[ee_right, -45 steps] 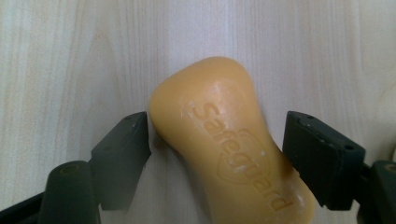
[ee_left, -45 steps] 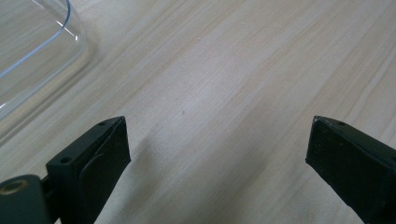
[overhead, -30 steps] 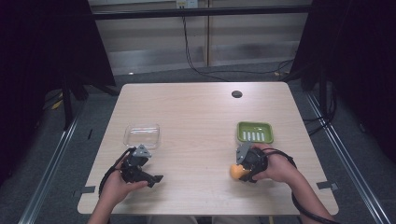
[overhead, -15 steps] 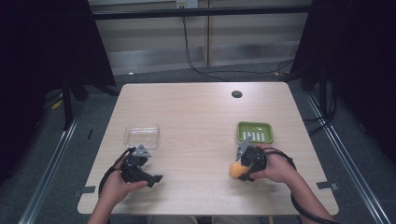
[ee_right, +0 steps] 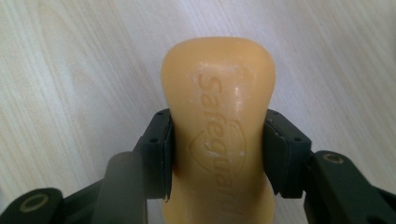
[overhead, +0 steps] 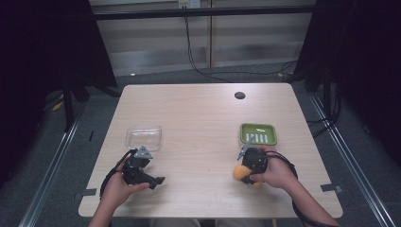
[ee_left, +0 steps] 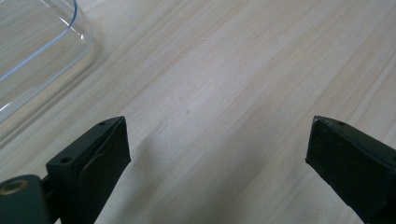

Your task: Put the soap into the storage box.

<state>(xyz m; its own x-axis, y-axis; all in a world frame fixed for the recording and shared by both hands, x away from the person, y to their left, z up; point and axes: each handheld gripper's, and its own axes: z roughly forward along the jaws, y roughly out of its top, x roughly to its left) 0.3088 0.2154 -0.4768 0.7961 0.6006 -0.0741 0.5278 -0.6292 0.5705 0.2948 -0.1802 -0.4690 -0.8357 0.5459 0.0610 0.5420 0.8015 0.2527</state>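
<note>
Now the right gripper (ee_right: 217, 154) has just closed on the soap (ee_right: 218, 121) across its waist, presumably bound for the green dish (overhead: 257, 134); the left gripper (ee_left: 217, 149) waits, jaws apart.

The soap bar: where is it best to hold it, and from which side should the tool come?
Grip the soap across its narrowed waist, a pad on each long side, coming in along its length from one end. The waist is slimmer than the rounded ends, so it is less likely to slip out. The right tool is shut there now.
</note>
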